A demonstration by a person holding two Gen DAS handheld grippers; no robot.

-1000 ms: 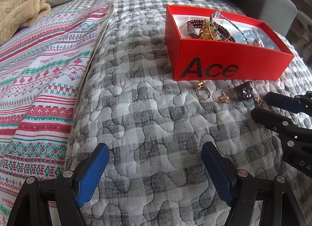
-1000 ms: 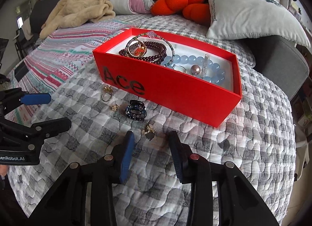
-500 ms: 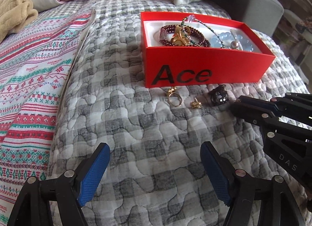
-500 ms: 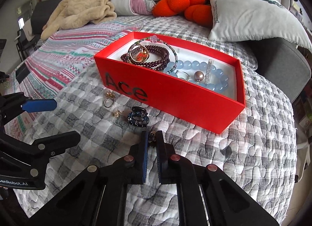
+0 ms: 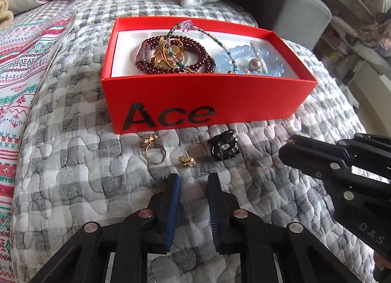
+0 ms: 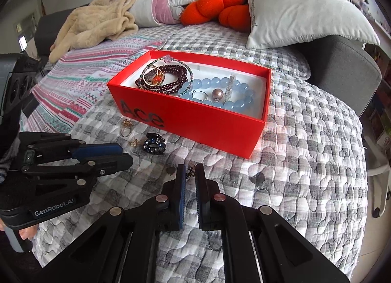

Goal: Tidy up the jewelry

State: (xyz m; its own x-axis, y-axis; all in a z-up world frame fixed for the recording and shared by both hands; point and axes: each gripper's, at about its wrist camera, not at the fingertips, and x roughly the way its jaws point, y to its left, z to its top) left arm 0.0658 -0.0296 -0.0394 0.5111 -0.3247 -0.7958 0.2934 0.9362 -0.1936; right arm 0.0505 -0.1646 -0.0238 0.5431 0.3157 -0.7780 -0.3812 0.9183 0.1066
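Your red box (image 5: 207, 102) on the bed (image 5: 73, 160) already holds a good share: the garnet bead bracelet (image 5: 195, 55), a gold piece (image 5: 163, 55) lying on it, the thin beaded strand (image 5: 207, 36), the pale blue bead bracelet (image 6: 220, 87) and a pearl (image 6: 217, 93). Three pieces lie on the quilt just in front of the box: the gold ring (image 5: 154, 149), the small gold stud earring (image 5: 187, 160) and the dark rhinestone piece (image 5: 225, 147). So by my reading you are past halfway, with those left plus whatever you have in hand.

Your right gripper (image 6: 189, 173) has its jaws nearly closed, pinching a small brownish trinket (image 6: 190, 171) at the tips; what it is I cannot tell. It hangs short of the box, near the quilt.

Your left gripper (image 5: 193, 180) has its jaws narrowed to a modest gap, holding nothing, aimed at the stud earring just ahead.
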